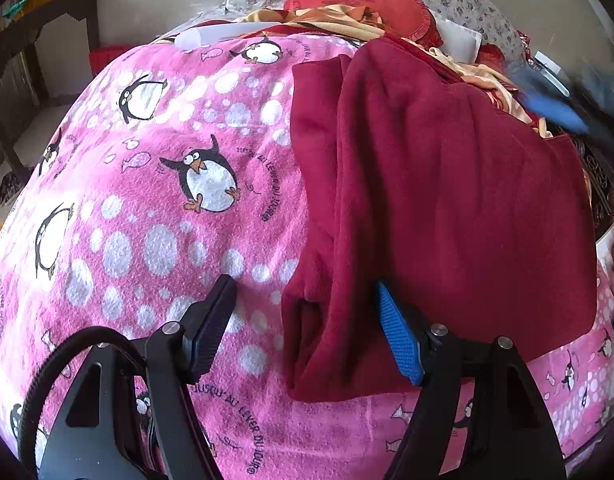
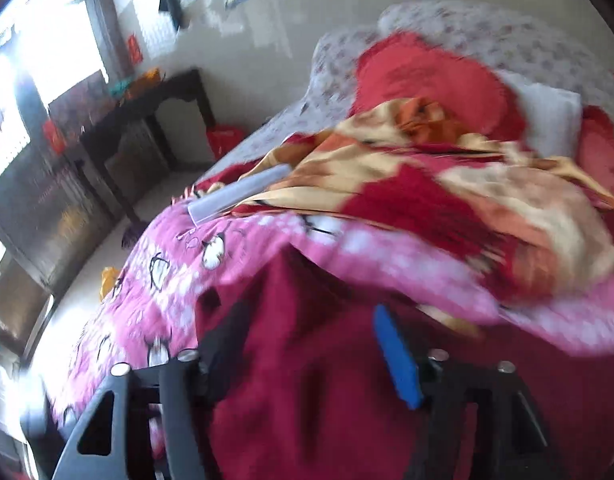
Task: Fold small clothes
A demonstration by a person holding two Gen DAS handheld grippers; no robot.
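Bed under pink penguin blanket [image 1: 167, 208] serves as work surface; red-gold quilt [image 2: 487, 208], red cushion [image 1: 359, 4], floral pillows behind; dark side table [image 1: 39, 40] against pale wall.

Maroon garment [image 1: 447, 208] lies on blanket, already doubled lengthwise, layered edges at left side; further cross-folds probably left.

Left tongs [image 1: 307, 332] spread, straddling garment's near edge, pinching nothing.

Right tongs [image 2: 299, 356] spread above maroon cloth; view motion-blurred.

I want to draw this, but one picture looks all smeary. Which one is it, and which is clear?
Right wrist view: smeared by motion blur, the dark red garment and right tongs fuzzy, window glare at left. Left wrist view: sharp on the penguin blanket, only its right edge blurred.
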